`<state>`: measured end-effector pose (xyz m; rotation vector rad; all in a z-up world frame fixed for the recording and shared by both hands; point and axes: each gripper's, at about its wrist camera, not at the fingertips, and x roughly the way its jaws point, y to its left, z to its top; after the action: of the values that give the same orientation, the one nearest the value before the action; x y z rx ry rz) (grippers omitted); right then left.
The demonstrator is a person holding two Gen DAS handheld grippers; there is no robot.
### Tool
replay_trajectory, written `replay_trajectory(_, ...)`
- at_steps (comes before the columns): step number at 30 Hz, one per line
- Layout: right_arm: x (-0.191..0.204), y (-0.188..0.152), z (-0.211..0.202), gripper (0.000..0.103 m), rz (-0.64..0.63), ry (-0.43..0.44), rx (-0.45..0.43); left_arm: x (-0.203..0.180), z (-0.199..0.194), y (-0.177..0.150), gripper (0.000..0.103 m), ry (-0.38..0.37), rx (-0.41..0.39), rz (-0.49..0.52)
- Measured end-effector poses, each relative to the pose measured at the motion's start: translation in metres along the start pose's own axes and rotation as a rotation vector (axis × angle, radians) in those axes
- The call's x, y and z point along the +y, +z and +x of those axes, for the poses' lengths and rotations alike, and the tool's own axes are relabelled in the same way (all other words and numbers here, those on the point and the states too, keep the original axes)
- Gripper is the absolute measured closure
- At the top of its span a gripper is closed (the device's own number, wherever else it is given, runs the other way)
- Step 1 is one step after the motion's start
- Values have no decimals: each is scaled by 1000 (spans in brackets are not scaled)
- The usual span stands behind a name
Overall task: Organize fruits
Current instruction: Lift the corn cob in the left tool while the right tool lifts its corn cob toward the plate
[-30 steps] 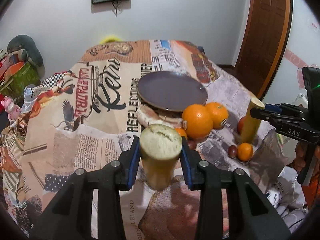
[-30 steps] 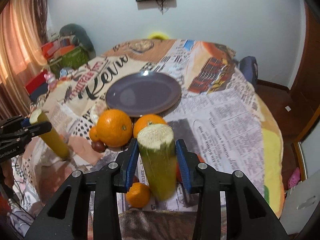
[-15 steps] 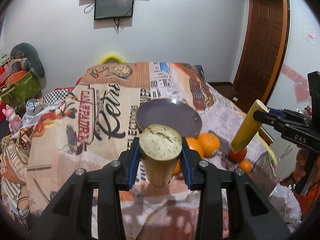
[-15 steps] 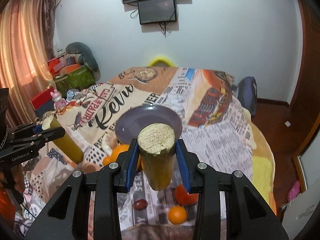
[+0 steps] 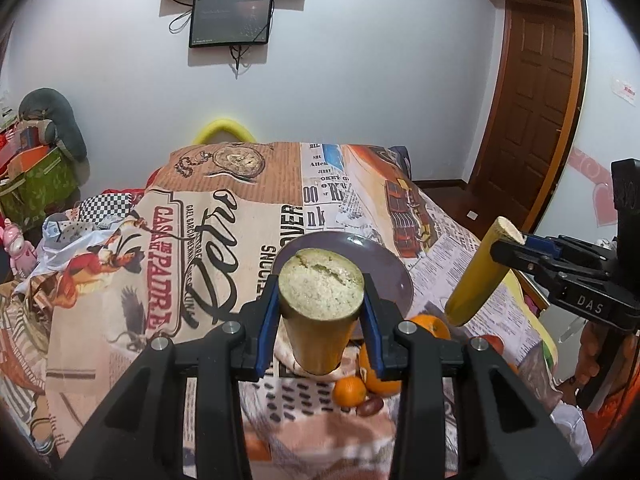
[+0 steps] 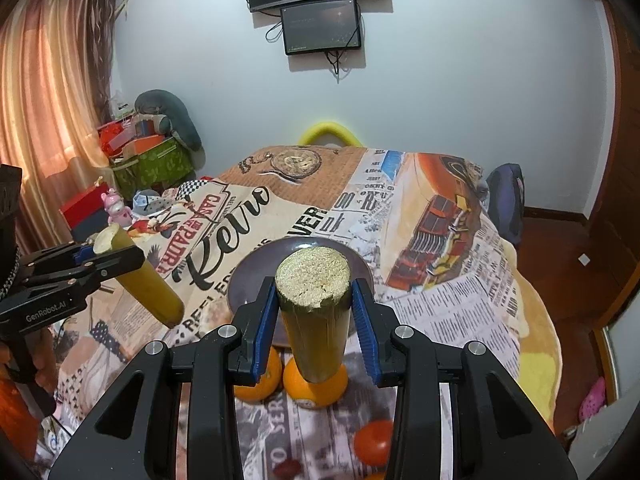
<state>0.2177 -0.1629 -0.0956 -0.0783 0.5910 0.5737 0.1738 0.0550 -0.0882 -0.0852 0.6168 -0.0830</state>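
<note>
Both tools are loaded: the left tool (image 5: 320, 300) is clamped on a yellow-green cut stalk piece (image 5: 318, 320), pads pressing its sides just under the pale cut end, and the right tool (image 6: 314, 308) grips a second stalk piece (image 6: 314, 316) the same way. Each piece hangs steeply from its tool, long axis near upright and tipped a little, cut face up, lower end free in the air above the fruit. In the left view the right tool's piece (image 5: 476, 276) slants down to the left. The key relation: the purple plate (image 5: 394, 276) lies ahead of and below both tools, just beyond the held pieces, roughly centred between them; neither hand looks clearly nearer. The plate appears empty, though its near half is hidden behind the stalks. The loose fruit sits on the printed cloth (image 5: 180, 248) on the near side of the plate, under the tools: two big oranges (image 6: 316, 388), a small orange (image 5: 350, 390), a red tomato-like fruit (image 6: 374, 442) and a dark date-like one (image 5: 370, 408). Whether the cloth covers a desk or a bed is unclear. Likely next step, as a guess: carry forward and lower onto the plate.
</note>
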Motion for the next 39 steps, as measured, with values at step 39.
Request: replay_trajectory(39,-6,28,146,68,-44,86,189,18,164,33,66,-59,146,-43)
